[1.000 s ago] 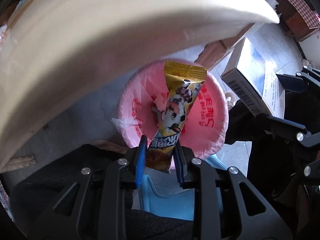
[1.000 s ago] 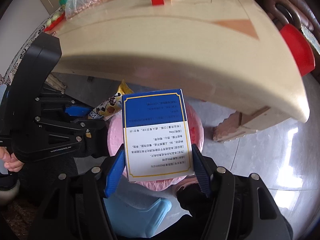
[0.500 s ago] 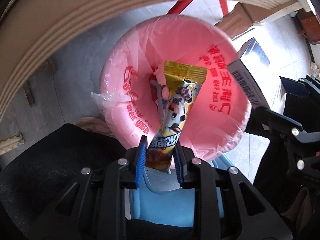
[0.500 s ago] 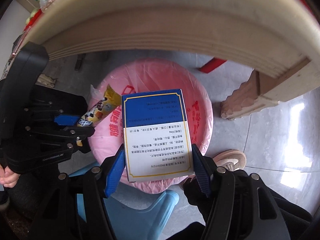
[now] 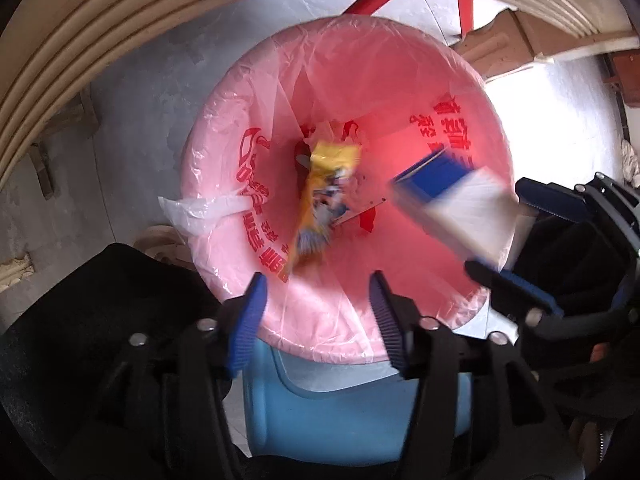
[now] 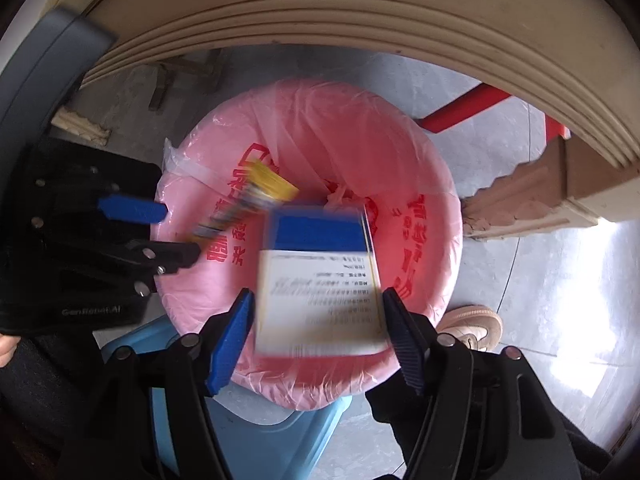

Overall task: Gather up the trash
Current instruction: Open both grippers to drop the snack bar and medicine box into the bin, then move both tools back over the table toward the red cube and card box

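Note:
A pink-lined trash bin (image 5: 452,64) stands on the floor under the table edge; it also shows in the right wrist view (image 6: 320,100). My left gripper (image 5: 318,308) is open above the bin's near rim. A yellow snack wrapper (image 5: 324,196), blurred, is falling free into the bin; it also shows in the right wrist view (image 6: 248,200). My right gripper (image 6: 318,328) is open. A blue and white box (image 6: 320,276), blurred, is dropping from between its fingers into the bin; it also shows in the left wrist view (image 5: 456,204).
The cream table edge (image 6: 360,12) arcs over the bin. A blue plastic stool (image 5: 340,412) sits just in front of the bin. A red stool leg (image 6: 464,108), a table leg (image 6: 532,188) and a shoe (image 6: 476,324) are on the grey floor.
Both grippers have opened over the bin. The snack wrapper and the box have left the fingers and are falling into the bin.

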Demonstrator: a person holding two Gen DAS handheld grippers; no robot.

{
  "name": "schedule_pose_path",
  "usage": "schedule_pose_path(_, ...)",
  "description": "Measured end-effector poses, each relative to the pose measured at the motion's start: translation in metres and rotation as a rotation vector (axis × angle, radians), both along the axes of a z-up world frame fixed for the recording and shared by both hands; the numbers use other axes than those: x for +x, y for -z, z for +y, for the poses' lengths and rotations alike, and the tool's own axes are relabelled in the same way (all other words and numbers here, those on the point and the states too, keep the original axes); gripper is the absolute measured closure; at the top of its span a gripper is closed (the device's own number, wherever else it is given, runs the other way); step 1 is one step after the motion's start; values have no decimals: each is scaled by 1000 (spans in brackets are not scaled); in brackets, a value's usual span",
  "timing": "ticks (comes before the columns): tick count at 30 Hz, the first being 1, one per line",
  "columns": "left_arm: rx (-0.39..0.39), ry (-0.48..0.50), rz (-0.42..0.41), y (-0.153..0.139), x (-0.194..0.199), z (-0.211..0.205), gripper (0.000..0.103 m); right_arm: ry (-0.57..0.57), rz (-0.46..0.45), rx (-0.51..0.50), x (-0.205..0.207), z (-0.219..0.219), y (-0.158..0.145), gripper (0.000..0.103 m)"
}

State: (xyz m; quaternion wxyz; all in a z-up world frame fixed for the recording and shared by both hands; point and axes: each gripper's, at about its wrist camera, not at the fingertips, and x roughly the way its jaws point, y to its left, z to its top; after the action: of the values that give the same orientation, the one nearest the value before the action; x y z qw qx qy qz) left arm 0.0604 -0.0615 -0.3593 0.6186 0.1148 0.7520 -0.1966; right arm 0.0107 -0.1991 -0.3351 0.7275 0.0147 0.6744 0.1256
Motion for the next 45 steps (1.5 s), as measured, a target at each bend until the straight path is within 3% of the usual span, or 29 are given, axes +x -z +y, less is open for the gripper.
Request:
schedule_pose_path(1,3,-3,-3,0,1,0,40,-5,-5,2,-1,1,-1,28)
schedule_pose_path(3,3,-20,-20,-3,2,1,37,-10,-9,4,-2,2,-3,28)
schedule_pose_path(30,30,-20,-48,-7,0,2,37,29,1,25,-2,-6,1,28)
schedule_pose_path(39,39,27,-175,-59,-12,9,37,70,-49,55,-10,-13,-38,28)
schedule_pose_path(45,37,45,-316,-131,-14,22,37,79,-126,134,-9,-21,-105,28)
